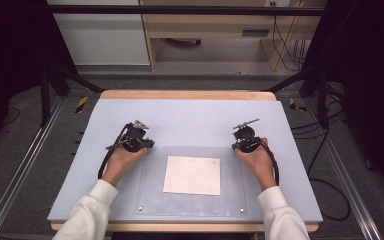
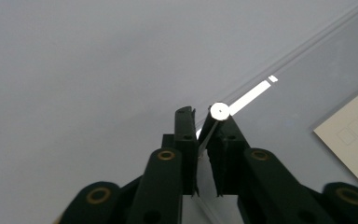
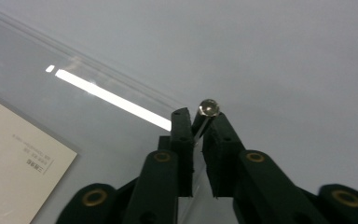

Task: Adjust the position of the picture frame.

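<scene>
Clear acrylic sheet (image 1: 152, 175) over paper (image 1: 192, 175): stiff, slick, prob light. Left gripper (image 1: 139, 141) & right gripper (image 1: 245, 141) each clamped on a far corner; grip edges only.

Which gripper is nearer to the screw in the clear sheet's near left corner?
Left. The left gripper is at the clear sheet's far left corner, straight beyond the screw; the right gripper is at the far right corner.

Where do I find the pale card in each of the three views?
High view: card at centre, slightly low.
Left gripper view: right edge, beyond the held white pin.
Right gripper view: lower left, left of the held shiny pin.
Shared landmark: the clear sheet framing the card.
</scene>
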Tool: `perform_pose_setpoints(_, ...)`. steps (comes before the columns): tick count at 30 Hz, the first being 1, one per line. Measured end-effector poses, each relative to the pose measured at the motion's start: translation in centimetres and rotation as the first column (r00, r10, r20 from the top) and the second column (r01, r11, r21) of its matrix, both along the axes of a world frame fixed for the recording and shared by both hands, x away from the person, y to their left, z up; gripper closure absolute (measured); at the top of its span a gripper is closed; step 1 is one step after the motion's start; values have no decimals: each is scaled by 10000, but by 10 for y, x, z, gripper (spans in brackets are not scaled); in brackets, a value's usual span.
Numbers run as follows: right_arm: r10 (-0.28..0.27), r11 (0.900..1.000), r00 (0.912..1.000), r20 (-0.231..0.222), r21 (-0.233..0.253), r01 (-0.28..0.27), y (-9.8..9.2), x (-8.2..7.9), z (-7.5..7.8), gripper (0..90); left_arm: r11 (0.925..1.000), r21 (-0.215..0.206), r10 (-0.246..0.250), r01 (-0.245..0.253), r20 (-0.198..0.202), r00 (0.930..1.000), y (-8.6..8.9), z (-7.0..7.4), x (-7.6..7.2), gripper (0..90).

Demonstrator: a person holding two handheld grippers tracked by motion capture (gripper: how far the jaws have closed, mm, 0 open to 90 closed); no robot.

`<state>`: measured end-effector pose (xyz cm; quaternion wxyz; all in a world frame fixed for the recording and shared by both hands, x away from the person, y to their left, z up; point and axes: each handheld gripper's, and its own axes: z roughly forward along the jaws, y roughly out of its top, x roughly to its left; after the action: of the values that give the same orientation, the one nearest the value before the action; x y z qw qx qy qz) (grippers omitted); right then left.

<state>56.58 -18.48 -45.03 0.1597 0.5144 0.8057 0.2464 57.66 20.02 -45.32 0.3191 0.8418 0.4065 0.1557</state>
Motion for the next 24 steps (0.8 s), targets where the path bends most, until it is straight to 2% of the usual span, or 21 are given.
perform_pose_setpoints(1,17,10000,9998,175,70,-19,-1,-2,3,783,9999,62,82,-84,208,9997,1,3,-2,759)
perform_pose_setpoints(2,-79,9996,9978,656,264,62,-5,-7,11,713,9998,47,201,-203,495,9986,2,7,-4,635)
perform_pose_setpoints(3,-141,9993,9958,907,348,110,-7,-9,14,669,9995,-1,330,-331,718,9969,2,9,-6,569)
perform_pose_setpoints(4,-175,9988,9924,1220,468,119,-9,-12,18,644,9983,-190,567,-550,1075,9926,3,14,-10,530)
perform_pose_setpoints(5,-206,9986,9894,1435,510,134,-11,-14,21,627,9970,-271,758,-725,1548,9850,4,19,-17,510)
perform_pose_setpoints(6,-206,9986,9894,1435,510,134,-11,-14,21,627,9970,-271,758,-725,1548,9850,4,19,-17,472)
perform_pose_setpoints(7,-208,9984,9867,1611,546,121,-12,-15,23,615,9955,-331,926,-882,1691,9812,4,21,-19,472)
perform_pose_setpoints(9,-252,9983,9854,1683,560,160,-14,-16,26,579,9923,-521,1200,-1121,1899,9744,4,24,-23,431)
perform_pose_setpoints(13,-361,9971,9810,1905,727,226,-12,-15,28,593,9876,-768,1495,-1366,2003,9683,1,25,-26,380)
perform_pose_setpoints(16,-320,9971,9769,2114,741,166,-8,-15,29,674,9868,-888,1510,-1352,2064,9667,-3,27,-29,380)
perform_pose_setpoints(18,-354,9968,9766,2122,776,193,-6,-14,29,724,9866,-904,1520,-1360,2048,9669,-4,28,-31,407)
perform_pose_setpoints(24,-393,9971,9801,1943,721,257,-4,-14,27,776,9845,-1011,1618,-1434,2069,9649,-5,31,-36,435)
